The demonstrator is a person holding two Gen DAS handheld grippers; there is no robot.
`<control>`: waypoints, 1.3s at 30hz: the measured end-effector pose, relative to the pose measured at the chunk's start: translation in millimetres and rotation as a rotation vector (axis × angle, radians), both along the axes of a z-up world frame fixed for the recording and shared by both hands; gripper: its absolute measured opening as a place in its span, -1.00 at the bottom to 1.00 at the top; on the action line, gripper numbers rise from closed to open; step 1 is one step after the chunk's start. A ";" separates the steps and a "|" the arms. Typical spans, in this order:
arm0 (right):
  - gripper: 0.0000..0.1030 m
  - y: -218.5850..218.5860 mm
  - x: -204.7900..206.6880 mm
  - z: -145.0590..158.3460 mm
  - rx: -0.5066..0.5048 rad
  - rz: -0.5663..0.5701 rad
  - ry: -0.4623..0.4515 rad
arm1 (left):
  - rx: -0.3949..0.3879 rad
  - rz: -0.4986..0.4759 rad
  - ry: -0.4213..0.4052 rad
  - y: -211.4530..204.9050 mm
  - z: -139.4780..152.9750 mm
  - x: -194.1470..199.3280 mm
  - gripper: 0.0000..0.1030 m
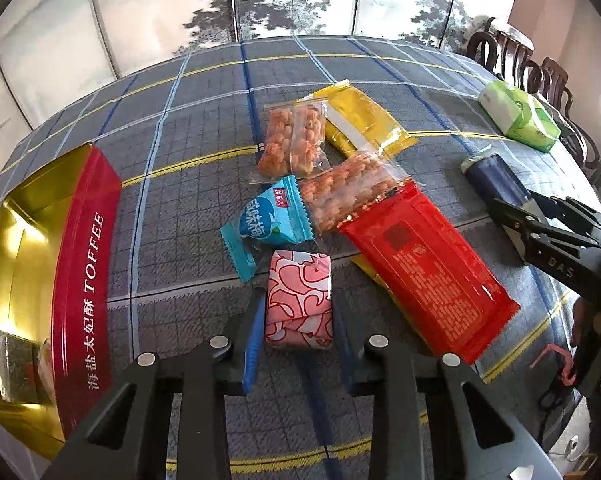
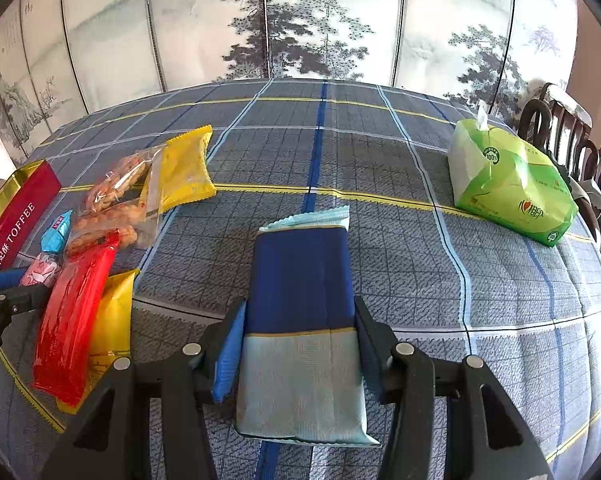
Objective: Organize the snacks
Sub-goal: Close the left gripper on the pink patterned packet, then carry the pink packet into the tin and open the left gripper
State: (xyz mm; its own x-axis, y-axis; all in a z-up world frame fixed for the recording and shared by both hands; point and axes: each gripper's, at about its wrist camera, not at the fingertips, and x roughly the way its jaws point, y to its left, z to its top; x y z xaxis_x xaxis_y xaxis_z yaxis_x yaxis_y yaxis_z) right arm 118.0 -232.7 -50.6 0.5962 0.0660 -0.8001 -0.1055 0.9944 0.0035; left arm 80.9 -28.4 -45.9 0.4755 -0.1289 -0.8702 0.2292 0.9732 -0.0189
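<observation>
Meanwhile, nearest each camera, the left gripper (image 1: 298, 312) clasps a pink candy (image 1: 299, 300) and the right gripper (image 2: 300, 336) grips a blue wafer pack (image 2: 300, 320). Farther left, the toffee tin (image 1: 82, 280) waits; the slick candy wrapper could slip free in transit, or the candy could snag the overlapping red packet (image 1: 424, 276) just right of it.

Red tin (image 1: 85, 280) reads "TOFFEE"; tissue pack (image 2: 508, 184) reads "100%".

The right gripper (image 2: 300, 336) clamps a dark-blue and pale-teal snack packet (image 2: 300, 300) above the plaid tablecloth (image 2: 400, 240), with a green tissue pack (image 2: 508, 188) far right and a red snack packet (image 2: 72, 316) left.
</observation>
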 end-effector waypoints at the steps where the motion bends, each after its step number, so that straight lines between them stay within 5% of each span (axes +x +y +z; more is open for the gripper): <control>1: 0.01 0.2 -0.2 0.1 0.000 0.000 0.000 | 0.003 -0.003 -0.001 -0.2 1.1 -1.8 -0.47; 17: 0.01 0.3 0.7 0.4 -0.005 0.000 0.000 | -0.019 0.023 -0.046 23.1 40.3 -30.2 -0.47; 27: 0.01 0.2 0.9 0.6 -0.005 0.000 0.000 | 0.008 0.130 -0.119 76.9 77.3 -37.7 -0.47; 39: 0.01 0.5 1.0 0.8 -0.005 0.000 0.000 | 0.019 0.298 -0.082 154.8 63.2 -43.8 -0.48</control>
State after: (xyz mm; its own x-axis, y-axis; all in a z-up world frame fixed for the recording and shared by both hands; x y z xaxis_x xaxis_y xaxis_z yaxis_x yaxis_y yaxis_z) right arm 119.0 -232.3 -49.9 0.5959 0.0619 -0.8007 -0.1055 0.9944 -0.0016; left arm 37.1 126.3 17.3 0.5587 0.0420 -0.8283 -0.0659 0.9978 0.0062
